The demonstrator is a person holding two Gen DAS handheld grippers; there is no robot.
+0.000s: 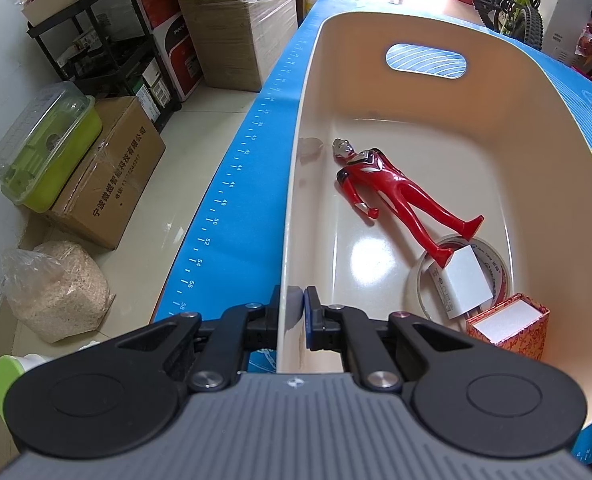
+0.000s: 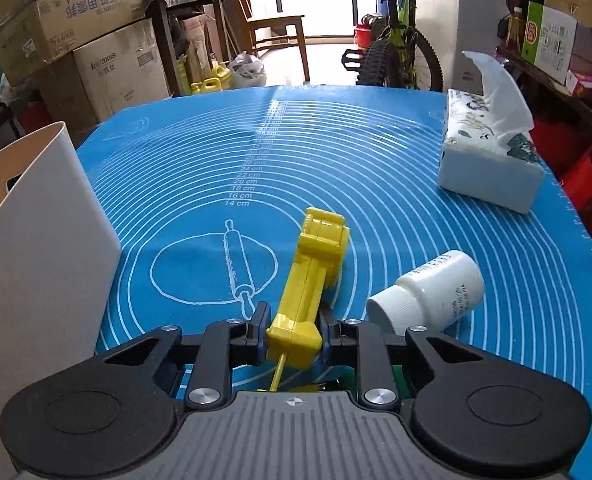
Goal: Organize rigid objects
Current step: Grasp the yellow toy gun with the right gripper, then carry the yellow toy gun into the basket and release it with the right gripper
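A cream plastic bin [image 1: 375,92] stands on the blue mat, and my left gripper [image 1: 297,304] is shut on its near side wall. Inside lie a red hero figure [image 1: 395,192], a tape roll [image 1: 415,284], a white charger block [image 1: 461,284] and a red patterned box [image 1: 511,328]. In the right wrist view a yellow plastic toy [image 2: 311,276] lies on the mat [image 2: 335,152]. My right gripper [image 2: 294,332] is around its near end, with the pads pressed on both sides. A white pill bottle [image 2: 431,292] lies on its side just to the right.
The bin's outer wall [image 2: 44,240] rises at the left of the right wrist view. A tissue box [image 2: 487,168] sits at the mat's far right. Cartons, a shelf cart and a bicycle stand around the table. The left table edge [image 1: 224,200] drops to the floor.
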